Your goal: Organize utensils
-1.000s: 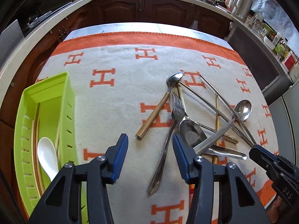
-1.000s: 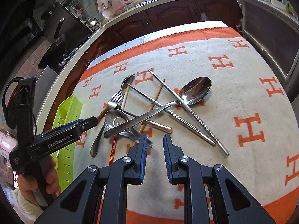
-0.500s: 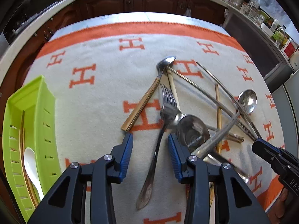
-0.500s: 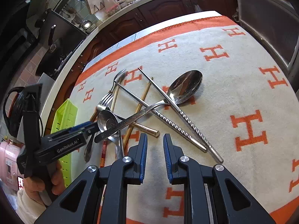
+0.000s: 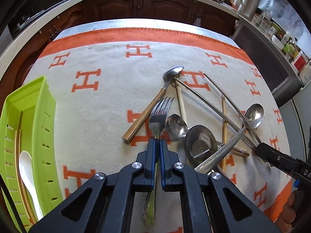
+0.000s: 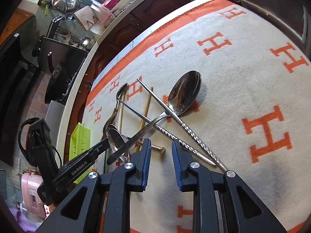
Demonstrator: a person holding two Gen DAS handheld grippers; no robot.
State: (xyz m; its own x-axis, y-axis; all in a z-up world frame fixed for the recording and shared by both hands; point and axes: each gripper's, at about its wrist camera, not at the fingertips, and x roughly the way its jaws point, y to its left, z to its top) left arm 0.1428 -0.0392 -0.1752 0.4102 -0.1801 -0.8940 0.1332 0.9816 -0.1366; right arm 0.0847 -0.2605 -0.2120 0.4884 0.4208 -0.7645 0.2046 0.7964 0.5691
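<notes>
- On the cream blanket (image 5: pixel 108 104) with orange H marks, the left gripper (image 5: pixel 157 145) has its blue pads pinched together on the neck of a steel fork (image 5: pixel 158 116); the tines point toward 12 o'clock and the dull, smudged handle trails back under the claw toward 6 o'clock.
- At 9 o'clock from the fork stands a lime-green slotted tray (image 5: pixel 41 128), with a white spoon (image 5: pixel 26 165) lying inside it.
- Toward 3 o'clock from the fork lies a crossed heap of cutlery: a round-bowled spoon (image 5: pixel 176 126) just beside the fork's head, a deeper ladle-like spoon (image 5: pixel 201 142), and a gold-handled spoon (image 5: pixel 147 112) slanting toward 1 o'clock.
- In the right wrist view, the right gripper (image 6: pixel 160 151) hangs with its jaws moderately apart, holding nothing, over the near ends of the pile.
- Ahead of it, a large polished spoon (image 6: pixel 184 94) rests bowl-up, its handle crossed by two twisted metal chopsticks (image 6: pixel 194 137).
- Wooden chopsticks (image 6: pixel 146 104) lie under that crossing.
</notes>
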